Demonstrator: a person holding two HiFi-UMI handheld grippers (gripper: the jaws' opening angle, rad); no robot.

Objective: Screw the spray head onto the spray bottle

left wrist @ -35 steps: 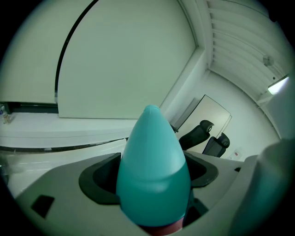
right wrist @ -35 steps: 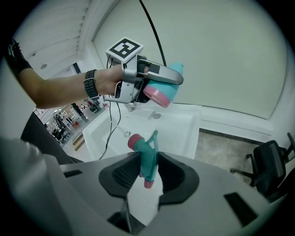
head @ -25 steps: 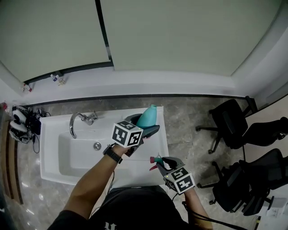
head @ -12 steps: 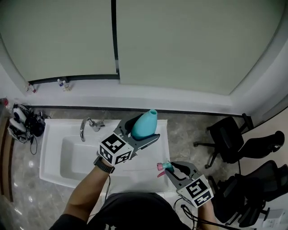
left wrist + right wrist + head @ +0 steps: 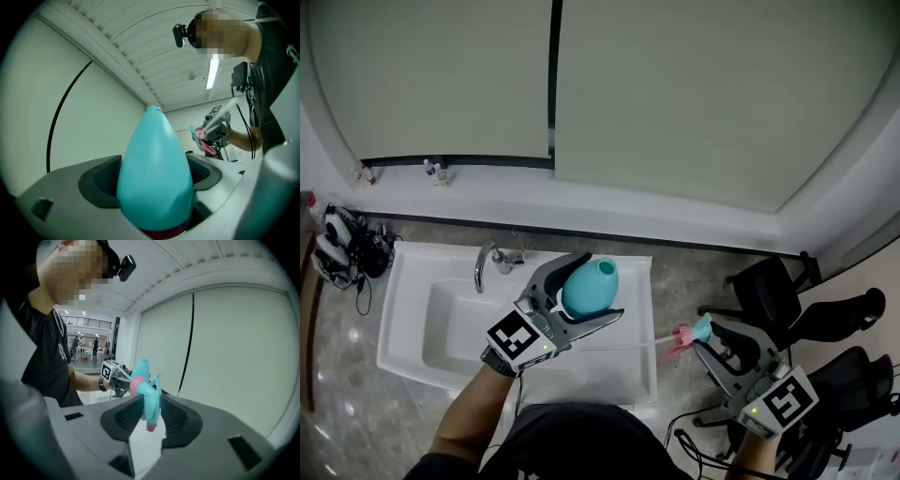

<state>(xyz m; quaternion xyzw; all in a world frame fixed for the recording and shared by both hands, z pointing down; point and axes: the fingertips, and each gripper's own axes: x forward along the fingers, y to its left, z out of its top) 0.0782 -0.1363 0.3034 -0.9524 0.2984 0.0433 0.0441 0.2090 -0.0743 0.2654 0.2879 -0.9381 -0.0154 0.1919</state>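
In the head view my left gripper (image 5: 592, 291) is shut on the teal spray bottle (image 5: 584, 283) and holds it above the sink, open neck tilted up. The left gripper view has the bottle (image 5: 157, 173) filling the gap between the pads. My right gripper (image 5: 710, 339) is off to the right, past the sink's edge, shut on the teal spray head (image 5: 692, 334). The head's pink collar faces left, and a thin dip tube (image 5: 642, 346) trails toward the bottle. In the right gripper view the spray head (image 5: 149, 401) sits clamped between the pads. Bottle and head are apart.
A white sink (image 5: 412, 314) with a chrome faucet (image 5: 490, 265) lies below the left gripper. Black office chairs (image 5: 778, 291) stand at the right on the stone floor. A ledge with small bottles (image 5: 433, 171) runs under the window wall. Dark gear (image 5: 347, 248) lies at the far left.
Both grippers have risen toward the head camera. The bottle has rolled, so its neck now points more upward. The right gripper with the spray head has swung out to the right.
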